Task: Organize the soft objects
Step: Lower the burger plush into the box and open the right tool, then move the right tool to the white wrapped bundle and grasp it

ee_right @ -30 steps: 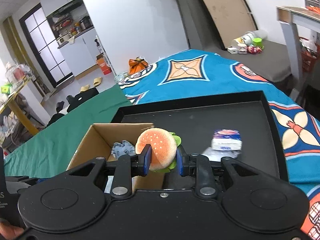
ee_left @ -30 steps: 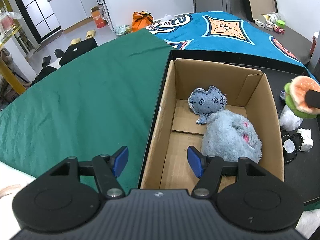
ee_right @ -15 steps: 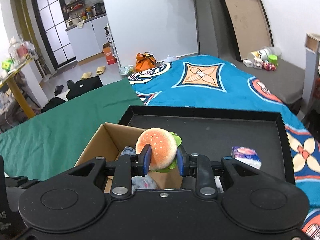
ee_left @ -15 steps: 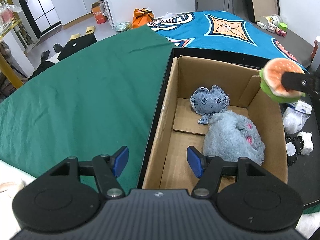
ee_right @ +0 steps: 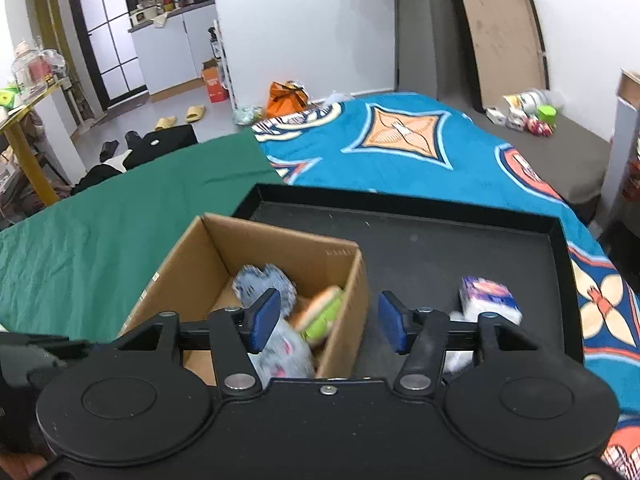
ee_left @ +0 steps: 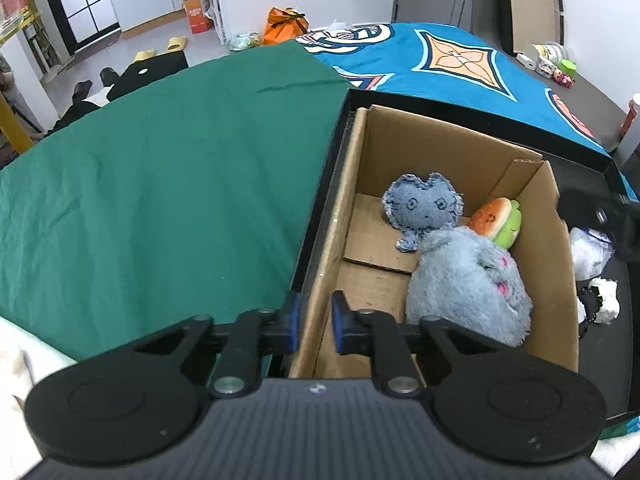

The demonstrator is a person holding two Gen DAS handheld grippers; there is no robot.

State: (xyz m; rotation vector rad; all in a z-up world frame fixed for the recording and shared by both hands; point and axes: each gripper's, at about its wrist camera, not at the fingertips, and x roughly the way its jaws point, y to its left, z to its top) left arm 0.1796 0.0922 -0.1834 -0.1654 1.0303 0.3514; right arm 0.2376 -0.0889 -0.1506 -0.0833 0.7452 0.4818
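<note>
The plush burger is seen inside the cardboard box, tipped on edge against the box's right wall, touching the grey furry plush and just beside the denim plush; in the right wrist view it is blurred, so it cannot be told whether it has fully settled. The box stands at the left end of the black tray, which lies on the bed.

The right hand-held gripper is released, its jaws opening above the box's right wall with nothing between them. The left hand-held gripper is clenched on the box's left wall, near the front corner, so the box is steadied.

For the step to be done well, the right jaws are best opened fully and lifted clear of the rim, so the burger is not dragged out. The left clamp is best kept firm. The tissue pack and crumpled white items on the tray are probably to be fetched next.
</note>
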